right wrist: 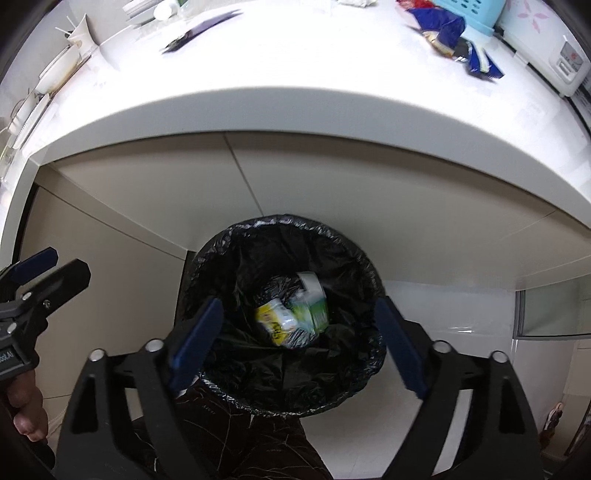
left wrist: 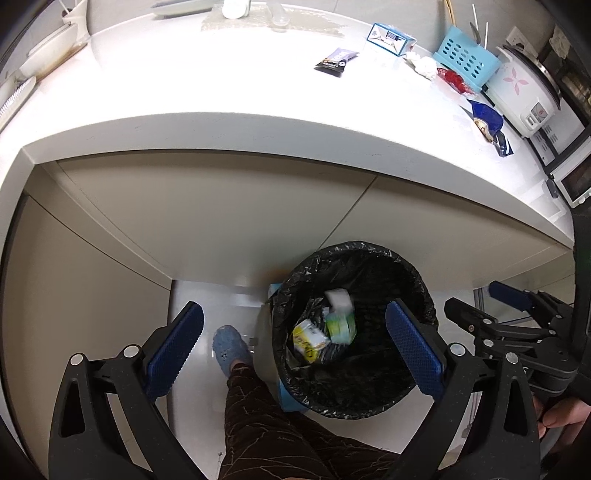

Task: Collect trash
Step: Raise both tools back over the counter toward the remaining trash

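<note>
Both the left gripper (left wrist: 295,354) and right gripper (right wrist: 299,343) hang open over the bin (right wrist: 236,236); that black wrapper (left wrist: 336,61) by the counter's back edge looks light and crinkly, so pinch one end.

The right gripper (right wrist: 295,343) hangs with jaws spread wide and empty over a black-lined trash bin (right wrist: 221,254). Inside lie a yellow packet (right wrist: 273,325) and, touching it at three o'clock, a green-and-white carton (right wrist: 312,308). At nine o'clock the left gripper (right wrist: 48,273) shows. At one o'clock a blue wrapper (right wrist: 443,26) lies on the white counter (right wrist: 295,74).
</note>
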`<move>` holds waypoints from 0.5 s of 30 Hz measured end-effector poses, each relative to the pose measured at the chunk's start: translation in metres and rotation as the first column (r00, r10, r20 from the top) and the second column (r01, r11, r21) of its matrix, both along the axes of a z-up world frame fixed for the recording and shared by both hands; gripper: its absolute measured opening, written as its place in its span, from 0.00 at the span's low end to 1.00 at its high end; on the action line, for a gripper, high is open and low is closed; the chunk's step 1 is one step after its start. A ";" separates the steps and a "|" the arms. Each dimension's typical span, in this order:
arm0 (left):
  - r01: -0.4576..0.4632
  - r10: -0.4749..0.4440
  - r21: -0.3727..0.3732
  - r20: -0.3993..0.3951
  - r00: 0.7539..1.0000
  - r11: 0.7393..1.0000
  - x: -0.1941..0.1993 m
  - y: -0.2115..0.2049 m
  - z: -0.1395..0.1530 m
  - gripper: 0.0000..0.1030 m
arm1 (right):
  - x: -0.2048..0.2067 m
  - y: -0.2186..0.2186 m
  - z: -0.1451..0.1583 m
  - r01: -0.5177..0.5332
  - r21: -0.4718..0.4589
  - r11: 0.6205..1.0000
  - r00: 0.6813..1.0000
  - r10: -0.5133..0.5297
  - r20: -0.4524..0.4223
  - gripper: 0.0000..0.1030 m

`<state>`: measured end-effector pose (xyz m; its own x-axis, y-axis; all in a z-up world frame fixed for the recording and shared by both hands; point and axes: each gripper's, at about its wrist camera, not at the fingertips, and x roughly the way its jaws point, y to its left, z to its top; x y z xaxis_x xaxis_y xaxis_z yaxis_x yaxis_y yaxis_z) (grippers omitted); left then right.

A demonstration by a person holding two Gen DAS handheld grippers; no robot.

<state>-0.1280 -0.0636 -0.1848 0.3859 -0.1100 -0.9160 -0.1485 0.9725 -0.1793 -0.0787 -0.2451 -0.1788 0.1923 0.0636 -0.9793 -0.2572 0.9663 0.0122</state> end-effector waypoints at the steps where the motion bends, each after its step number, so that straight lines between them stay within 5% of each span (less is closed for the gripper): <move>1: 0.001 -0.001 0.000 0.002 1.000 1.000 0.001 -0.001 0.001 0.94 | 0.001 -0.001 0.003 0.004 -0.001 1.000 1.000 -0.004 0.008 0.85; 15: -0.014 0.014 0.006 0.053 0.998 1.000 0.018 0.000 0.046 0.94 | 0.024 -0.025 0.063 0.062 0.030 0.998 0.991 -0.065 0.117 0.91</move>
